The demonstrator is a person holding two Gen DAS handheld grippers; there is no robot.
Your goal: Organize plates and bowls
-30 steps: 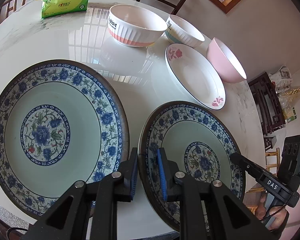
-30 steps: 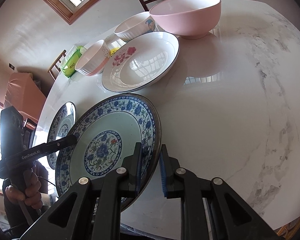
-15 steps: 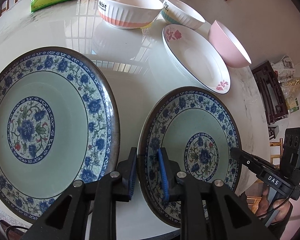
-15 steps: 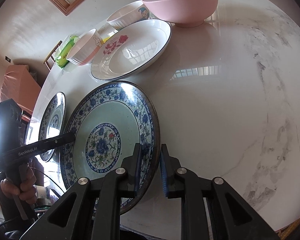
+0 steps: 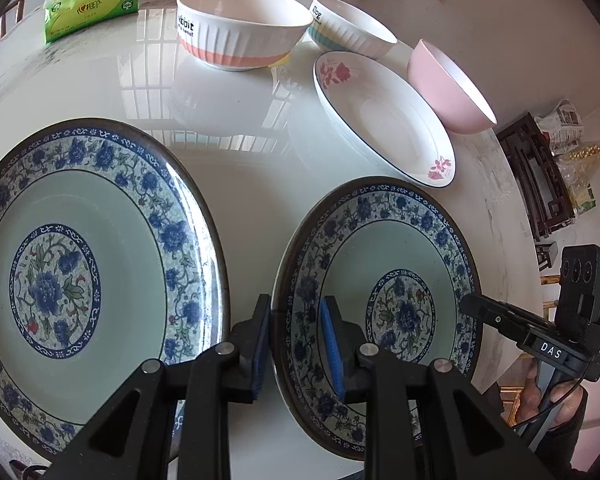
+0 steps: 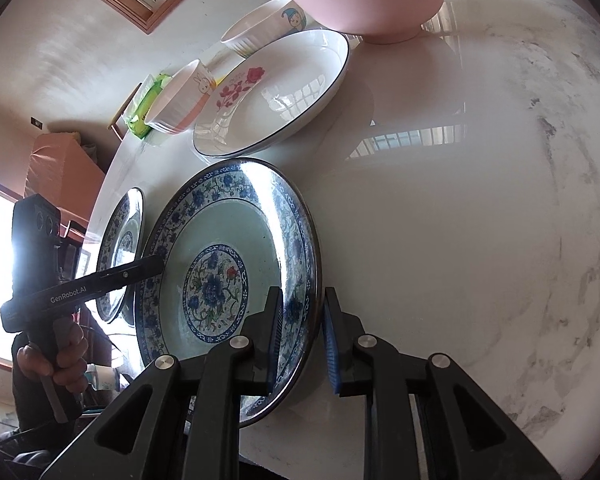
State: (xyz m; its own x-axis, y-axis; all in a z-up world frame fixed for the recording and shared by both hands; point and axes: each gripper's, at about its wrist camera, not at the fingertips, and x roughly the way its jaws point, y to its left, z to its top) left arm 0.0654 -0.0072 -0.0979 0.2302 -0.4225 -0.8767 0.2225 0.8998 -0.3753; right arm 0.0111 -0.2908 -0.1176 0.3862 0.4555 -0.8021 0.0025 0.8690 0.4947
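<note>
Count with me: two plates, one dish, three bowls, one tissue pack, all on a glossy white marble-look table [image 5: 240, 120].

The two plates match: round glazed porcelain, pale green centres, blue flower borders, dark rims. The near-side floral plate [image 5: 400, 248] sits lower centre-right of the left wrist view. The second floral plate [image 5: 100, 208] fills the lower left, apart from it.

Upper right lies the shallow white dish with red flowers [image 5: 384, 120], trimmed with a thin dark line.

Bowls next:
- The ribbed white bowl with a coral band [image 5: 240, 36] is at top centre and reads "rabbit". The right wrist view shows a rabbit drawn on it.
- The ribbed white bowl with a pale blue band [image 5: 352, 28] is just beside it and reads "Dog".
- The smooth plain pink bowl [image 5: 448, 88] is furthest right.

The green tissue pack [image 5: 88, 8] is at the upper left; its print is too small to read.

Now the claws. The left gripper [image 5: 296, 336] has just been easing its jaws apart. The near-side floral plate's rim stands between its blue ribbed pads, the inner pad clear of the glaze: released. The right wrist view shows "GenRobot.AI" on it.

The right gripper [image 6: 302, 328] is clenched on that same plate's opposite rim, one pad on each side. It is lettered "DAS".
</note>
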